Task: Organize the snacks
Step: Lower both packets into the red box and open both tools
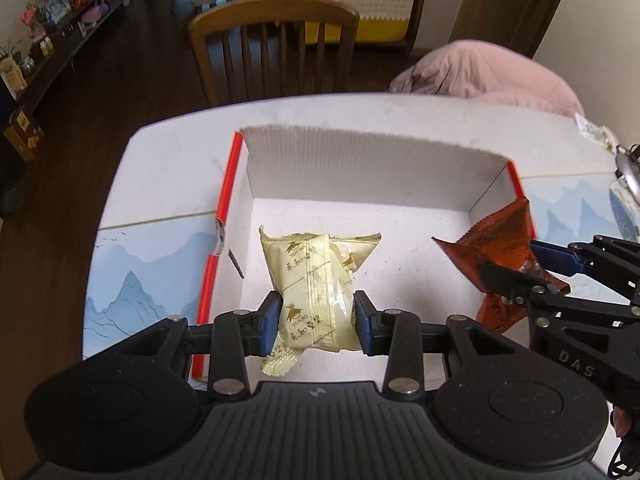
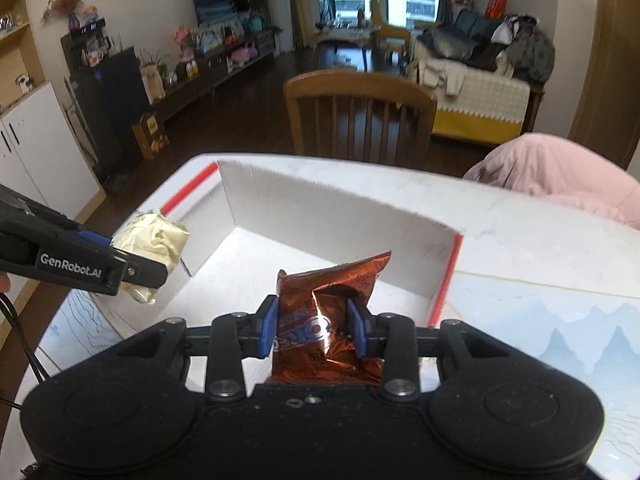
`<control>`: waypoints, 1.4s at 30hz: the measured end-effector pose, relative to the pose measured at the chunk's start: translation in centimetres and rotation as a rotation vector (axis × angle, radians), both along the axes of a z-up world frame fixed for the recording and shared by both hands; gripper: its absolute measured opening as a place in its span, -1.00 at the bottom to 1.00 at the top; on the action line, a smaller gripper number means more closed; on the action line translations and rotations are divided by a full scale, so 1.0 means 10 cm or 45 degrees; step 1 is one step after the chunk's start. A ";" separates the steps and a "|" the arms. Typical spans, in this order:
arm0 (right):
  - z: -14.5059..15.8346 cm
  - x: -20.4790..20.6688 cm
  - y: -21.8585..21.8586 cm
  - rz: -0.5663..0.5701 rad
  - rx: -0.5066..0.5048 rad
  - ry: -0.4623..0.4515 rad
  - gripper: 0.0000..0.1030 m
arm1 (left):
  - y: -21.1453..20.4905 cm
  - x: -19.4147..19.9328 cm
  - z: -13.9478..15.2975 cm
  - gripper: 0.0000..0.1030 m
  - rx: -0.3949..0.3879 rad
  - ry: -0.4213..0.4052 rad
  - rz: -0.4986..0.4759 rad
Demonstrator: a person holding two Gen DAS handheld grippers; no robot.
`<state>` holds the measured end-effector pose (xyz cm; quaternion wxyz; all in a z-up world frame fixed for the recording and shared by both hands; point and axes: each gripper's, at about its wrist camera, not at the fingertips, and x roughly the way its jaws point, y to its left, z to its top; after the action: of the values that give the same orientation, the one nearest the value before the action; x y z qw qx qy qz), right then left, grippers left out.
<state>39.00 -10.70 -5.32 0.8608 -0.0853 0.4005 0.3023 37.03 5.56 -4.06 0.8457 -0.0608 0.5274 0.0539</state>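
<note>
A white cardboard box [image 1: 372, 160] with red edges stands open on the table; it also shows in the right wrist view [image 2: 320, 208]. My left gripper [image 1: 316, 320] is shut on a pale yellow snack packet [image 1: 316, 276] and holds it over the box's floor. In the right wrist view that packet [image 2: 156, 248] hangs at the box's left side. My right gripper [image 2: 314, 326] is shut on an orange-brown foil snack packet [image 2: 328, 304] above the box's near right part. In the left wrist view the foil packet [image 1: 504, 248] sits at the box's right edge.
The table [image 1: 168, 168] has a white top and a blue mountain-print mat [image 2: 560, 320]. A wooden chair [image 1: 276, 44] stands behind the table. A pink garment [image 1: 488, 76] lies at the far right. A small clear wrapper [image 1: 596, 132] lies near the right edge.
</note>
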 end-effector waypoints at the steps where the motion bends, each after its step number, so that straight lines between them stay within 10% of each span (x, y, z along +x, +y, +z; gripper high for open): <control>1: -0.04 0.03 0.02 0.000 -0.007 0.016 -0.30 | -0.01 0.04 -0.04 -0.27 0.006 0.016 -0.003; 24: -0.44 0.09 0.33 0.133 -0.173 0.080 -0.30 | -0.07 0.26 -0.67 -0.24 0.075 0.219 -0.042; 42: 0.08 -0.30 0.02 0.075 0.011 -0.009 -0.28 | -0.06 -0.25 -0.16 -0.14 0.011 0.012 -0.039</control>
<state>35.99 -10.45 -4.52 0.8533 -0.0943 0.3934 0.3289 34.55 4.94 -5.70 0.8442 -0.0490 0.5320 0.0435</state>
